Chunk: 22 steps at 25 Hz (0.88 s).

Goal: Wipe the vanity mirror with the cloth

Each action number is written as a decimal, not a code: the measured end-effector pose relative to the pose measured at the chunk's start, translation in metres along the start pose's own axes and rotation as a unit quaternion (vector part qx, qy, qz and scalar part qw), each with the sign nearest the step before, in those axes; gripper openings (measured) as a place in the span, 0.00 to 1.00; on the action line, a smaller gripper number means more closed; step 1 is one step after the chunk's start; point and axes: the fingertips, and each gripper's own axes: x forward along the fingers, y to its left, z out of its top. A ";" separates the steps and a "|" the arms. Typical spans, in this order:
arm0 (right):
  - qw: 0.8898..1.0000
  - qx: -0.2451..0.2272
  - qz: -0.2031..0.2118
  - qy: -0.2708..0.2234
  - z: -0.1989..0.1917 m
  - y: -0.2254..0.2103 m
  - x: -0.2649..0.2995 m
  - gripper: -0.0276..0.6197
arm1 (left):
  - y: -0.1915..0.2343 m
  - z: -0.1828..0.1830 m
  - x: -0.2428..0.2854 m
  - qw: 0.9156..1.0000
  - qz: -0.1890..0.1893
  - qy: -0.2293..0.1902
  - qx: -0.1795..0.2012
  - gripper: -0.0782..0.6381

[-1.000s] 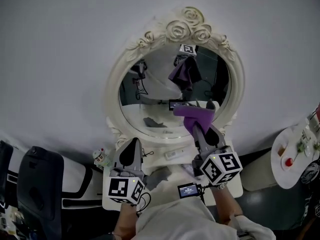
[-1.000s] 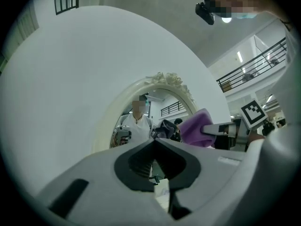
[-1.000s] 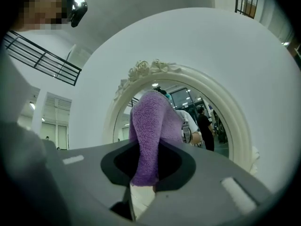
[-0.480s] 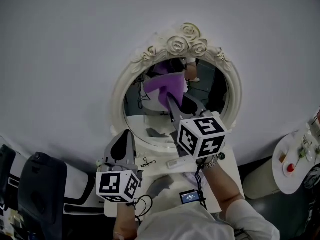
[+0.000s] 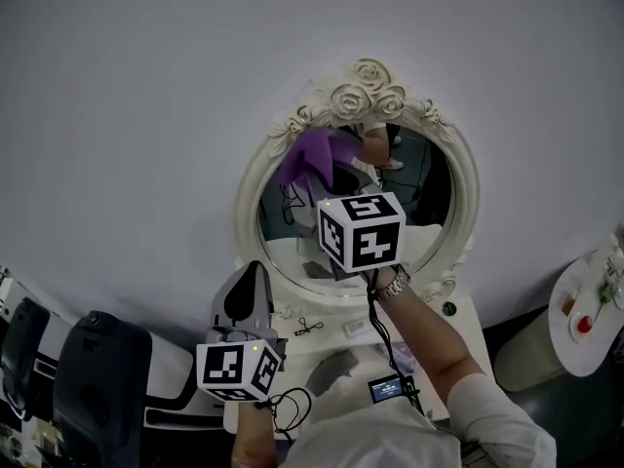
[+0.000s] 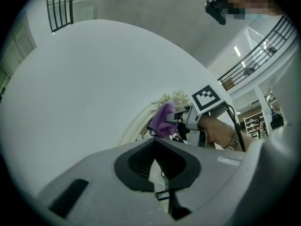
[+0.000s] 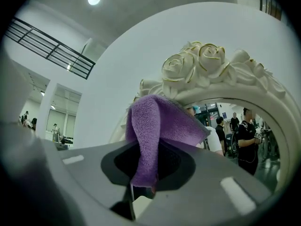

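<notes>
The oval vanity mirror has a cream frame topped with carved roses and stands against a white wall. A purple cloth is pressed on the upper left of the glass, just under the roses. My right gripper is shut on the cloth, which drapes over its jaws; its marker cube hides most of the fingers in the head view. My left gripper hangs low at the mirror's lower left, jaws together and empty. In the left gripper view the cloth shows ahead.
A small white vanity table holds a black clip and a small screen device. There is a black chair at lower left. At the right edge is a round white side table with small items.
My right gripper has lifted the cloth from the mirror's lower right up to its upper left, near the roses. The left gripper has stayed low.
</notes>
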 end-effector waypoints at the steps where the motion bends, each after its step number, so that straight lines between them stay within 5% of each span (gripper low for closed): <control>1: 1.000 -0.002 -0.004 -0.001 0.002 -0.002 0.002 0.15 | 0.001 -0.001 0.000 1.000 0.000 0.001 -0.002 0.11; 22: 0.991 -0.014 -0.135 -0.022 0.014 -0.126 -0.048 0.15 | -0.057 -0.028 0.033 0.996 -0.088 0.024 -0.015 0.11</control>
